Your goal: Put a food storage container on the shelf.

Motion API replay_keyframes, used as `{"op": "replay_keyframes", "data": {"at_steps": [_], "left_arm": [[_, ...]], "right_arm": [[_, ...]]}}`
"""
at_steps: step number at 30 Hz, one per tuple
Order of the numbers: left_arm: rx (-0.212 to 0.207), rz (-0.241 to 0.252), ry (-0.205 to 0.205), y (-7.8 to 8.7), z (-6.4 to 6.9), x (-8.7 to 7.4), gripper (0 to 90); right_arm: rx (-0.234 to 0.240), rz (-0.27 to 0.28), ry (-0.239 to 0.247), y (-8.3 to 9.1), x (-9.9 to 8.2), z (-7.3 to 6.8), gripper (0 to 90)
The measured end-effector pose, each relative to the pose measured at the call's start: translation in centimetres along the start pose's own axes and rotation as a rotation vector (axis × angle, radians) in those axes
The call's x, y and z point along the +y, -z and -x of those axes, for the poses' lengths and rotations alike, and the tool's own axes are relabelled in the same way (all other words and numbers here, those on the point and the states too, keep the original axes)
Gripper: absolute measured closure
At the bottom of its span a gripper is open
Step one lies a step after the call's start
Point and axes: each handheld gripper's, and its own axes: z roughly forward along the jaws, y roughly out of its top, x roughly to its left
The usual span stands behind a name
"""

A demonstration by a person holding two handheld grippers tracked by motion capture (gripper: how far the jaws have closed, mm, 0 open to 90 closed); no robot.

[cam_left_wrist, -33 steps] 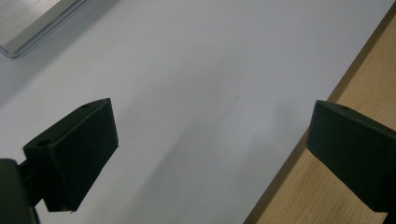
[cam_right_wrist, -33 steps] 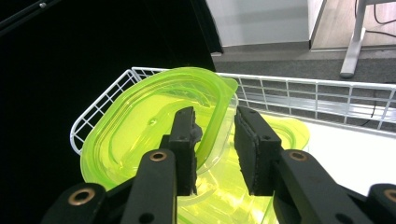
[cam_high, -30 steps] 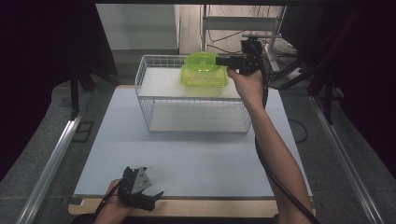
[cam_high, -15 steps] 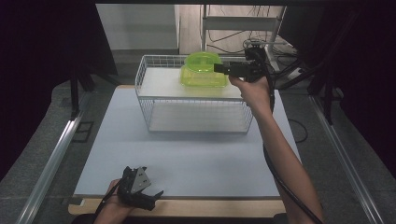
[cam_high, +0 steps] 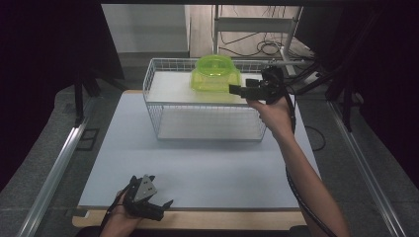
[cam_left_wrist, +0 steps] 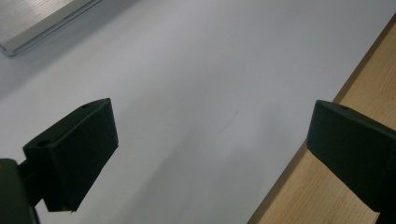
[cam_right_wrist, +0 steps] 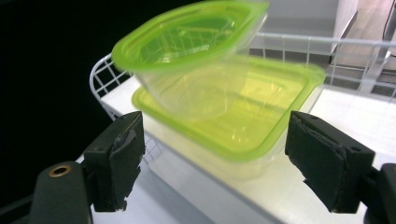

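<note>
Two black jaws of the right gripper (cam_right_wrist: 212,158) had just been opening and stood wide with nothing between them. At twelve o'clock from it, two green tubs (cam_right_wrist: 219,88) sat stacked on the wire basket (cam_high: 163,94). They looked light, thin and slippery; the lower tub's rim seemed best to pinch

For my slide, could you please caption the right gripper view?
Open hand-held gripper faces two stacked green-lidded containers on a wire rack.
</note>
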Motion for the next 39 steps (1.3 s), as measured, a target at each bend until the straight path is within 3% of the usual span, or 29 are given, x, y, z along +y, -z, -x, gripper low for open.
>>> {"op": "replay_keyframes", "data": {"at_steps": [10, 16, 22, 29, 39], "left_arm": [[-0.057, 0.023, 0.013, -0.2, -0.1, -0.1, 2.4], [-0.053, 0.011, -0.015, -0.3, 0.1, -0.1, 2.4], [-0.051, 0.012, -0.019, -0.4, 0.1, -0.2, 2.3], [-0.049, -0.009, -0.021, -0.4, 0.2, -0.1, 2.3], [-0.043, -0.018, -0.018, -0.4, 0.3, -0.1, 2.3]], "right_arm": [[0.021, -0.018, 0.051, 0.3, -2.6, -0.8, 19.2], [0.010, -0.045, 0.090, 0.1, -4.4, -1.1, 18.5], [0.024, -0.059, 0.101, 0.2, -6.0, -1.4, 17.7], [0.014, -0.076, 0.148, 0.3, -8.2, -1.9, 15.2], [0.005, -0.093, 0.148, 0.5, -11.7, -1.7, 9.8]]}}
